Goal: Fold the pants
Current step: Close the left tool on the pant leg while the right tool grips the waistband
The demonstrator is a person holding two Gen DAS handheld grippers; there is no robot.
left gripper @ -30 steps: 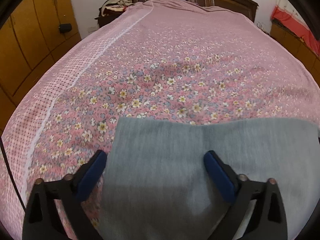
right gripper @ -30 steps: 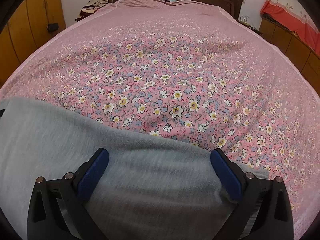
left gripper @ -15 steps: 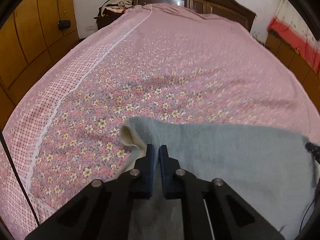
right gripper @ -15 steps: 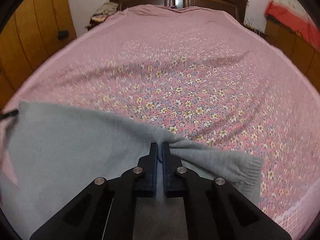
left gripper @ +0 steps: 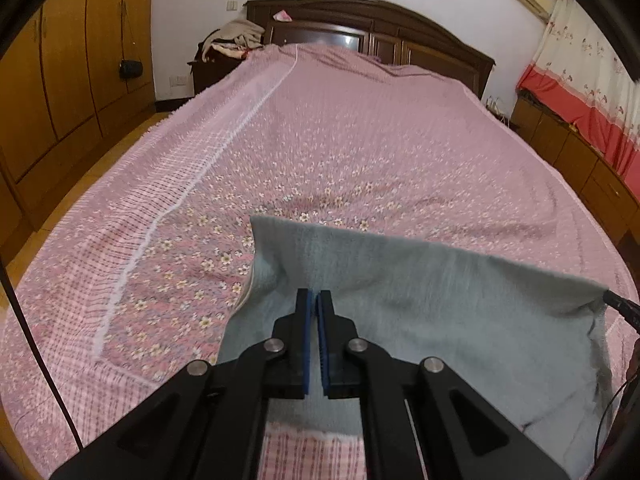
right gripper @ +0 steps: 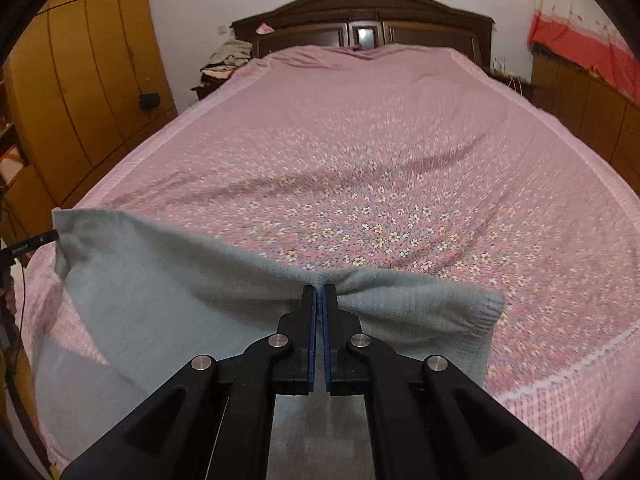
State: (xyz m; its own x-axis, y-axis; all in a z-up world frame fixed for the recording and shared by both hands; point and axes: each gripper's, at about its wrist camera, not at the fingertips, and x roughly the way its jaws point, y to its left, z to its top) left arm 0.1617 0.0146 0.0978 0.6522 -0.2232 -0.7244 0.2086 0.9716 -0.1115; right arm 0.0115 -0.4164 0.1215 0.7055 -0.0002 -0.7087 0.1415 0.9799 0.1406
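The soft grey knitted pants (left gripper: 440, 304) hang lifted over the near edge of the pink floral-sheeted bed (right gripper: 360, 140). The left gripper (left gripper: 313, 300) and right gripper (right gripper: 319, 294) each have jaws clamped on the cloth's far edge. No fold is laid yet, so judging by this the folding has barely begun.

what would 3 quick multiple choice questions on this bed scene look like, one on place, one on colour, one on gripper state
1. Where is the pile of clothes?
A. beside the headboard, on the left
B. on the bedspread's middle
C. under the curtain

2. What colour are the pants?
A. red
B. grey
C. black

3. How is the right gripper?
A. wide open above the bed
B. shut on nothing
C. shut on the pants' edge

Answers: 1 A, the pile sits left of the dark headboard. 2 B, the fabric is pale grey against the pink floral bedspread. 3 C, grey fabric bunches between its closed pads.
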